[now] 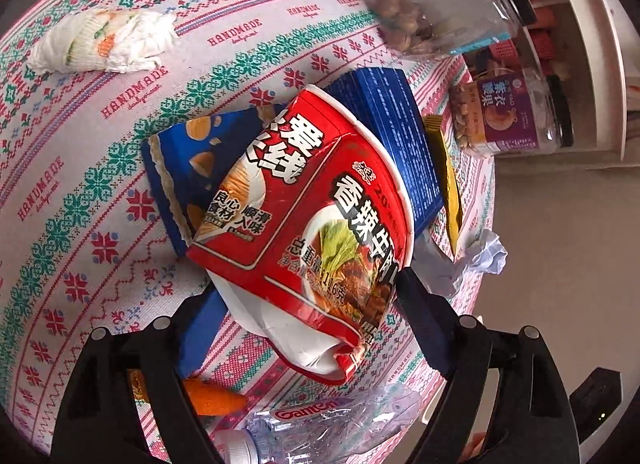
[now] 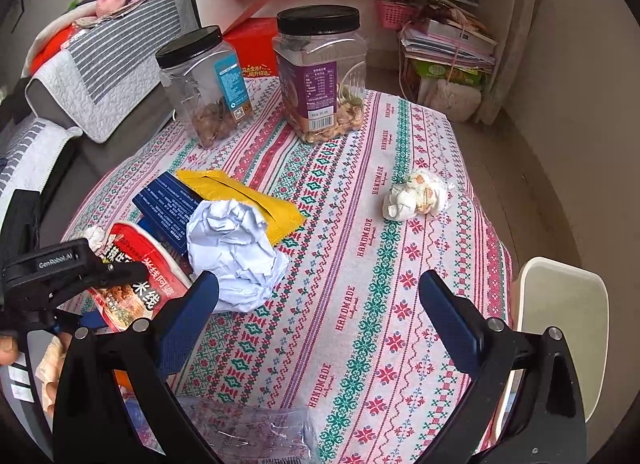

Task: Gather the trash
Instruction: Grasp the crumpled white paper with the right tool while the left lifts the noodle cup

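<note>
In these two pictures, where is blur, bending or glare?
Left wrist view: strong fisheye bending of the tablecloth stripes; the nut jar at the top is smeared; the red noodle cup is sharp. Right wrist view: soft, even daylight, edges curved, the crushed bottle near the lens is blurred.

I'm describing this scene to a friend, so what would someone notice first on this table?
The crushed red noodle cup grabs the eye, lying on its side between the open fingers of the left gripper, on top of blue packets. Beside it sits a crumpled white paper ball by the right gripper, which is open and empty. Two black-lidded nut jars stand at the far edge of the patterned tablecloth.
</note>
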`<state>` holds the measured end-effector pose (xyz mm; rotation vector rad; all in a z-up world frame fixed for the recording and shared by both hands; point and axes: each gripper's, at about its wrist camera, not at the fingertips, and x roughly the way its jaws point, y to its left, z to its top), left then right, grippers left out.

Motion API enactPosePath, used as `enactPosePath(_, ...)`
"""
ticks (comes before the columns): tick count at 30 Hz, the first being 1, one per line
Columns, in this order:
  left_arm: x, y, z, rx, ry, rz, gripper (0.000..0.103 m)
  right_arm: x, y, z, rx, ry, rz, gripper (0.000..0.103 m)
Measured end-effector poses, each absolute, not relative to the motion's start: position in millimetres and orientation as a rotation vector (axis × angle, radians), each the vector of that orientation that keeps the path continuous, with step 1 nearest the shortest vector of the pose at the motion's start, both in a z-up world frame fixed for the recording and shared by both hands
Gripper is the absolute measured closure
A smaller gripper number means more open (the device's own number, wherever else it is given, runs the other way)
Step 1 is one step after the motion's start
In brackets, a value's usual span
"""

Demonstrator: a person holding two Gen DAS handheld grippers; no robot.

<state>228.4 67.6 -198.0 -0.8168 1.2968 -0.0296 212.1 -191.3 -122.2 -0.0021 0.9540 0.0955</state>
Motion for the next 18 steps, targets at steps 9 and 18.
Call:
enactPosePath(9,215,46,-126,-0.43,1.121,-0.078,0.03,224,-180,-125,0.008,0.964,0.152,0.007)
enactPosePath(18,195,58,-86,-0.184,0.948,0.026,0.03,241,-147,-147,-0.005,0.979,0.217,0.007)
